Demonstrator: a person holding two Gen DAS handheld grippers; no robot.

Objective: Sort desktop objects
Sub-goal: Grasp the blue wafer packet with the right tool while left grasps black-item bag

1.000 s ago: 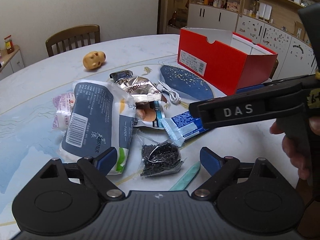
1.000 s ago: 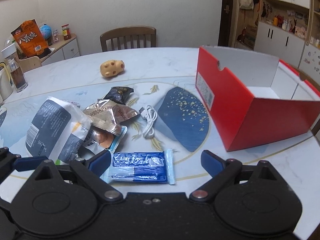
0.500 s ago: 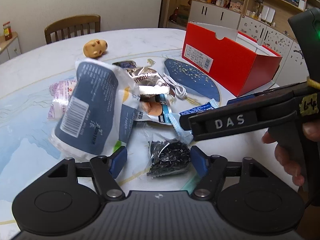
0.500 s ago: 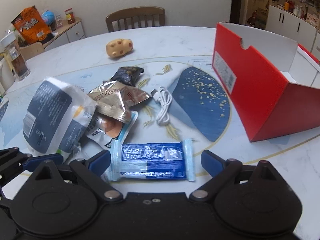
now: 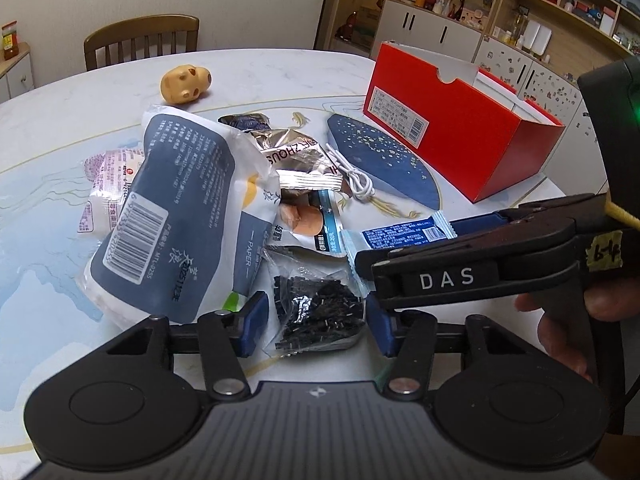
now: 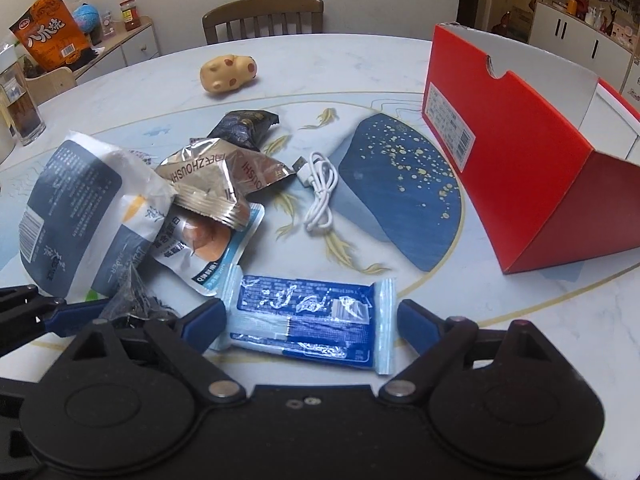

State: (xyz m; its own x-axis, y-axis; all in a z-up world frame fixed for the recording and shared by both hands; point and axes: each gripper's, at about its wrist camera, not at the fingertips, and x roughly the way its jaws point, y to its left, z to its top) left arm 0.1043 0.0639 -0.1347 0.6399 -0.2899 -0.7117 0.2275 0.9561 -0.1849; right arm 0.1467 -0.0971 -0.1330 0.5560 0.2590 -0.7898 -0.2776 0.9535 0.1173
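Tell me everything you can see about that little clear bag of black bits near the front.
The bag is a small, crinkly, clear plastic pouch, glinting under the light, filled with tiny black bits. It lies flat on the table, its top edge against the snack packets. It sits between the left gripper's blue pads, whose jaws are closing around it; the pads don't visibly press it yet.
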